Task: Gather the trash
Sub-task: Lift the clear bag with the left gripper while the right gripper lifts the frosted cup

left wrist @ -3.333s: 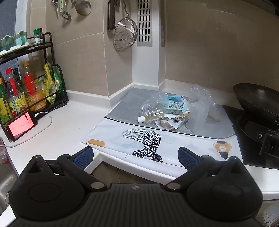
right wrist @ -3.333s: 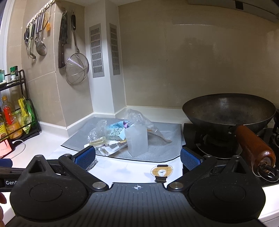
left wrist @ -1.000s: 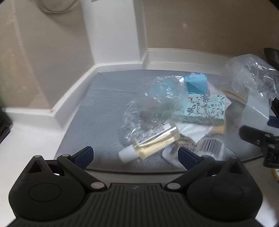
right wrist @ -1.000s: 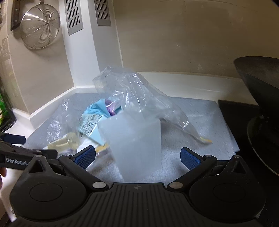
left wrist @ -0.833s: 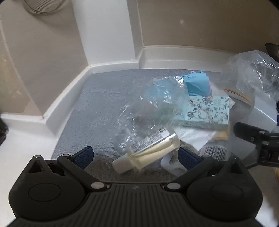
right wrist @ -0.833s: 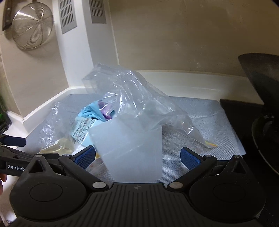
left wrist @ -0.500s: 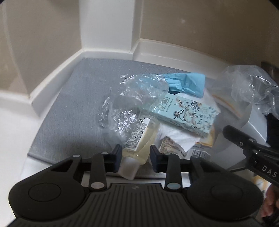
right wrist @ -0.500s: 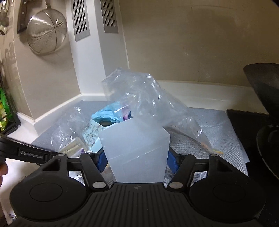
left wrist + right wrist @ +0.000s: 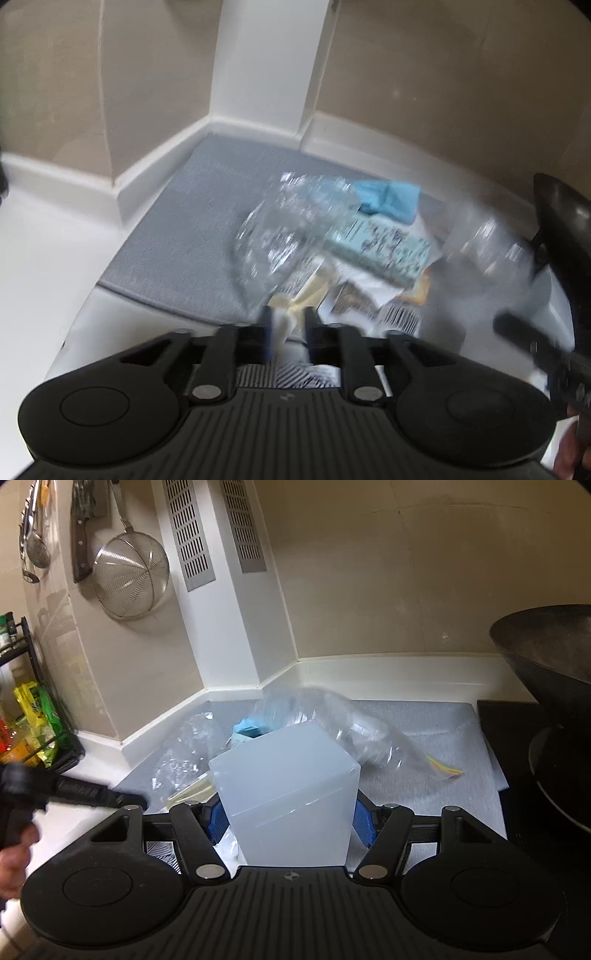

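My left gripper (image 9: 289, 328) is shut on a small clear bottle (image 9: 295, 301) of yellowish liquid with a white cap, held by its cap end at the near edge of the trash pile. The pile lies on a grey mat (image 9: 192, 229): crumpled clear plastic (image 9: 284, 229), a light blue patterned box (image 9: 380, 247), a blue glove (image 9: 388, 195) and printed wrappers (image 9: 369, 302). My right gripper (image 9: 288, 819) is shut on a translucent white square bin (image 9: 291, 797), upright, to the right of the pile. A clear plastic bag (image 9: 347, 723) lies behind the bin.
A dark wok (image 9: 550, 686) sits on the black hob at the right. A strainer (image 9: 129, 579), a cleaver and ladles hang on the wall at the left. A black rack (image 9: 33, 731) with bottles stands at the far left. The white counter runs along the front.
Both grippers went from open to shut: the left closed on the bottle and lifted it, the right closed on the bin. The left view is now blurred by motion.
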A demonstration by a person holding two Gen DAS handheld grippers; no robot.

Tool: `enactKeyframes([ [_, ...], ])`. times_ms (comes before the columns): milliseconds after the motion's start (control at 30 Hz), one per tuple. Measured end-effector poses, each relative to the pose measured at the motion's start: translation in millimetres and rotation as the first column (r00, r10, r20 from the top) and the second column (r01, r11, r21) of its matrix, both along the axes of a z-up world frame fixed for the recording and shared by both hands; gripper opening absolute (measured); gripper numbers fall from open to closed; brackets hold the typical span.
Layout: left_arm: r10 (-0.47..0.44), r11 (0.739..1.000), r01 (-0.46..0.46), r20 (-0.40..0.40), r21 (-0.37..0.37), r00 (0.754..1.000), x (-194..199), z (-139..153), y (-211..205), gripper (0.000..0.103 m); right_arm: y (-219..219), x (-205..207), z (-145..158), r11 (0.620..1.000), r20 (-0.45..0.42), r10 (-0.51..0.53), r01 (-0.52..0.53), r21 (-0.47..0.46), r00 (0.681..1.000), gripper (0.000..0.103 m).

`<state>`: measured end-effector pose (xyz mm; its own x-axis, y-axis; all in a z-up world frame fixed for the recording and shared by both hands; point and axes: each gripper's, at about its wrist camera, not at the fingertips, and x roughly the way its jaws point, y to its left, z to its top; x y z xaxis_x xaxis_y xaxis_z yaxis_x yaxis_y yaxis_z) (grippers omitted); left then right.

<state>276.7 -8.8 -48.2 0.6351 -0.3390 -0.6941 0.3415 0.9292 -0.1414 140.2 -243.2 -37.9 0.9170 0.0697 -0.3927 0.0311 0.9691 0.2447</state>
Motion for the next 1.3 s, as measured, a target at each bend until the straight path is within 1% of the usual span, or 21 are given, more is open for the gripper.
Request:
enactKeyframes([
  [33,0.004,1.0,-0.004,0.021,0.0,1.0,1,2,-3,0.049,0,-6,0,1.0,0.005,-0.001,0.001,-0.002,1.0,0.068],
  [67,0.011,1.0,-0.011,0.04,0.0,0.999,0,5,-7,0.068,-1,-11,0,1.0,0.01,-0.005,0.005,-0.004,1.0,0.068],
  [100,0.007,1.0,-0.007,0.063,-0.002,0.998,-1,7,-11,0.079,-2,-15,-1,1.0,0.013,-0.01,0.01,-0.006,1.0,0.068],
  [133,-0.008,1.0,0.007,0.089,0.006,0.996,-2,7,-17,0.083,-3,-19,-2,1.0,0.013,-0.014,0.014,-0.006,1.0,0.068],
  [233,-0.05,0.998,0.045,0.094,0.052,0.994,3,2,-35,0.084,-6,-23,-6,1.0,0.004,-0.016,0.016,-0.006,1.0,0.068],
  [333,-0.07,0.996,0.064,0.088,0.066,0.994,6,-3,-49,0.079,-8,-26,-7,1.0,0.004,-0.013,0.013,0.014,1.0,0.068],
  [533,-0.073,0.997,0.072,0.053,0.022,0.996,15,-4,-71,0.079,-11,-36,-2,0.999,0.026,-0.003,0.002,0.034,1.0,0.068],
  [633,-0.018,0.999,0.018,-0.011,-0.039,1.0,25,-4,-76,0.079,-14,-40,-1,0.999,0.032,-0.005,0.004,0.038,0.999,0.068],
  [700,0.02,0.996,-0.021,-0.018,-0.082,1.0,26,0,-79,0.079,-18,-42,0,0.999,0.038,-0.01,0.009,0.047,0.999,0.068],
  [767,0.007,0.994,-0.009,-0.015,-0.108,1.0,24,5,-88,0.081,-21,-44,1,0.999,0.038,-0.02,0.018,0.049,0.999,0.068],
  [800,-0.007,0.993,0.005,-0.017,-0.114,1.0,22,7,-94,0.084,-23,-45,1,0.999,0.037,-0.025,0.024,0.047,0.999,0.068],
  [867,-0.045,0.993,0.042,-0.03,-0.109,0.999,21,8,-109,0.087,-26,-47,0,0.998,0.034,-0.039,0.037,0.05,0.999,0.068],
  [967,-0.102,0.992,0.095,-0.087,-0.082,0.991,18,0,-137,0.087,-30,-50,-3,0.997,0.021,-0.048,0.047,0.064,0.999,0.068],
  [1000,-0.112,0.993,0.107,-0.094,-0.058,0.989,16,-4,-146,0.084,-32,-51,-4,0.997,0.017,-0.048,0.046,0.069,0.999,0.068],
  [1033,-0.11,0.994,0.108,-0.083,-0.025,0.99,14,-7,-154,0.077,-32,-52,-5,0.996,0.014,-0.048,0.047,0.071,0.999,0.069],
  [1067,-0.103,0.994,0.105,-0.068,0.016,0.992,11,-9,-161,0.046,-33,-53,-5,0.996,0.011,-0.049,0.048,0.07,0.999,0.069],
  [1100,-0.11,0.993,0.113,-0.078,0.033,0.991,9,-11,-165,0.017,-34,-54,-5,0.996,0.011,-0.05,0.049,0.068,0.999,0.069],
  [1133,-0.11,0.994,0.111,-0.098,0.008,0.989,8,-13,-164,0.015,-34,-56,-5,0.996,0.011,-0.051,0.05,0.067,0.999,0.069],
  [1167,-0.1,0.995,0.098,-0.088,-0.02,0.991,4,-12,-159,0.012,-35,-58,-4,0.996,0.013,-0.053,0.052,0.066,0.999,0.069],
  [1233,-0.085,0.996,0.084,-0.035,-0.025,0.996,-6,-1,-151,0.01,-36,-61,-2,0.996,0.022,-0.058,0.057,0.063,0.998,0.069],
  [1300,-0.066,0.995,0.065,-0.015,-0.076,0.998,-14,13,-134,0.009,-37,-65,0,0.996,0.033,-0.062,0.06,0.072,0.997,0.069],
])
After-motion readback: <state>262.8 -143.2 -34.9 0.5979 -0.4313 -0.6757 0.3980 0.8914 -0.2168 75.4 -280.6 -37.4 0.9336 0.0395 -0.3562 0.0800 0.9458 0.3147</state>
